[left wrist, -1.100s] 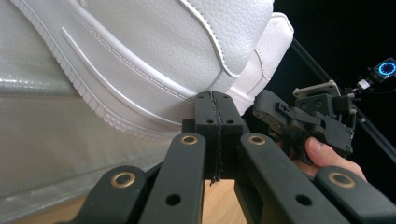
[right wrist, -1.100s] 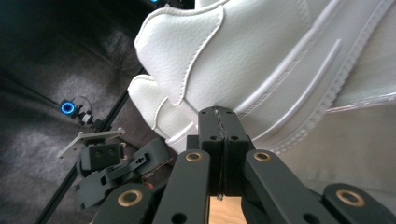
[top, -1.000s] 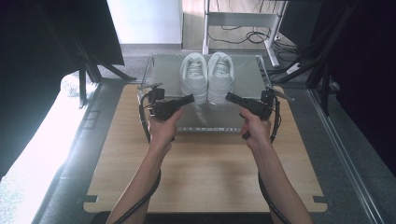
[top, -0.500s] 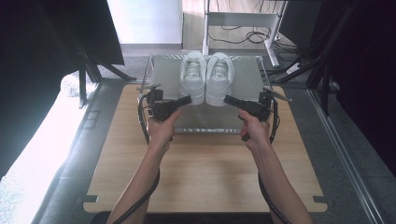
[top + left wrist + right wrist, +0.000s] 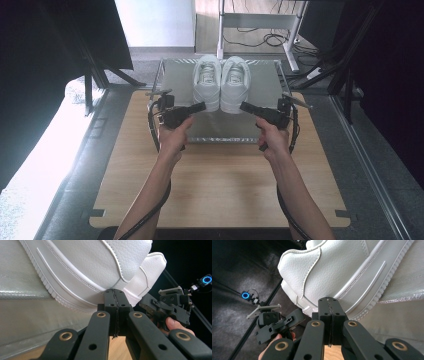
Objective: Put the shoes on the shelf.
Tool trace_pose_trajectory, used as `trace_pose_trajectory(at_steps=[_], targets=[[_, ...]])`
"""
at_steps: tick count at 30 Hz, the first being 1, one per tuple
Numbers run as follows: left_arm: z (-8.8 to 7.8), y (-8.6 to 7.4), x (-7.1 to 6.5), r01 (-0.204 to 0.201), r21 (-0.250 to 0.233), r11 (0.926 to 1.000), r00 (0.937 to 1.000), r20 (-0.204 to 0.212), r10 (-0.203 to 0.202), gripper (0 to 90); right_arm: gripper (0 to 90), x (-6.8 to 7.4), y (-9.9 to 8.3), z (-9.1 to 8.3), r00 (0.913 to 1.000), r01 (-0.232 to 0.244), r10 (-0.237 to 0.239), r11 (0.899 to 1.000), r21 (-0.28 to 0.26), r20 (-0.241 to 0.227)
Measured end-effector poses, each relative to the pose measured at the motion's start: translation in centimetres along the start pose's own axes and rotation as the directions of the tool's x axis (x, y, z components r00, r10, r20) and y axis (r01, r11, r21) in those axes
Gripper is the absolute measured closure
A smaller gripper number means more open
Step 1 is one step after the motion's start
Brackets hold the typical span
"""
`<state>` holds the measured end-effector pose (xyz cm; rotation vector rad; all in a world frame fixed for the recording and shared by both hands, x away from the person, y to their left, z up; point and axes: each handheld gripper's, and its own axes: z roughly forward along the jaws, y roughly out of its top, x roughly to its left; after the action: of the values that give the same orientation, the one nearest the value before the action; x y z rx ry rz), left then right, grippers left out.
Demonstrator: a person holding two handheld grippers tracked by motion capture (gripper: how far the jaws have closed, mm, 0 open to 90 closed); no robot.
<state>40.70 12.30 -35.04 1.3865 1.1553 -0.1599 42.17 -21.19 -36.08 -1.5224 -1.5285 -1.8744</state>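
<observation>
Two white sneakers stand side by side, heels toward me, on a grey mat (image 5: 175,85): the left shoe (image 5: 206,85) and the right shoe (image 5: 235,85). My left gripper (image 5: 201,106) is shut and empty, its tip at the left shoe's heel (image 5: 82,270). Whether it touches the heel I cannot tell. My right gripper (image 5: 243,106) is shut and empty too, with its tip at the right shoe's heel (image 5: 337,270). The two grippers point inward at each other. In the left gripper view the right gripper (image 5: 147,304) is beyond the heels. In the right gripper view the left gripper (image 5: 295,318) is at the lower left.
The mat lies at the far end of a wooden tabletop (image 5: 220,185), which has bare wood in front of my hands. Black stands and drapes (image 5: 95,75) flank the table. A white desk frame with cables (image 5: 260,25) stands behind it.
</observation>
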Motion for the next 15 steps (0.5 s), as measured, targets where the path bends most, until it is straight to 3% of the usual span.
trace_pose_trajectory(at_steps=[1, 3, 5, 6, 7, 8, 9, 11, 14, 15], targets=[[-0.1, -0.1, -0.3, -0.008, 0.002, 1.0000, 0.9997, 0.024, 0.008, 73.8, 84.1, -0.1, 0.1, -0.1, 0.9998, -0.006, 0.006, 1.000, 0.005, -0.017], [-0.3, -0.1, -1.0, -0.057, 0.006, 0.9983, 0.9981, -0.022, 0.057, 65.9, 77.5, 0.1, 0.1, -0.3, 0.9999, 0.003, -0.002, 1.000, 0.008, -0.016], [-0.3, -0.2, -1.2, -0.080, 0.010, 0.9967, 0.9960, -0.040, 0.080, 61.7, 73.3, 0.2, 0.2, -0.4, 0.9999, 0.014, -0.014, 1.000, 0.010, -0.003], [-0.4, -0.3, -1.5, -0.105, 0.020, 0.9943, 0.9920, -0.068, 0.106, 51.1, 64.9, 0.4, 0.2, -0.6, 0.9991, 0.043, -0.043, 0.999, 0.013, 0.007], [-0.4, -0.3, -1.5, -0.105, 0.020, 0.9943, 0.9920, -0.068, 0.106, 44.8, 64.9, 0.4, 0.2, -0.6, 0.9991, 0.043, -0.043, 0.999, 0.013, 0.007], [-0.5, -0.5, -1.6, -0.139, 0.042, 0.9893, 0.9829, -0.116, 0.143, 39.6, 57.5, 0.7, 0.2, -0.9, 0.9972, 0.070, -0.071, 0.997, 0.025, 0.026], [-0.6, -0.7, -1.6, -0.154, 0.049, 0.9869, 0.9777, -0.137, 0.159, 36.3, 53.6, 0.8, 0.2, -1.0, 0.9947, 0.094, -0.095, 0.995, 0.029, 0.039], [-0.7, -0.8, -1.5, -0.162, 0.054, 0.9854, 0.9742, -0.151, 0.168, 34.2, 49.4, 0.8, 0.1, -1.1, 0.9921, 0.112, -0.113, 0.993, 0.033, 0.054], [-1.1, -1.4, -1.0, -0.169, 0.069, 0.9832, 0.9684, -0.174, 0.179, 27.6, 39.5, 0.6, -0.2, -1.9, 0.9715, 0.201, -0.207, 0.978, 0.058, 0.116], [-1.2, -1.6, -0.9, -0.175, 0.071, 0.9821, 0.9649, -0.186, 0.185, 27.6, 39.5, 0.6, -0.2, -1.9, 0.9715, 0.201, -0.207, 0.978, 0.058, 0.116]])
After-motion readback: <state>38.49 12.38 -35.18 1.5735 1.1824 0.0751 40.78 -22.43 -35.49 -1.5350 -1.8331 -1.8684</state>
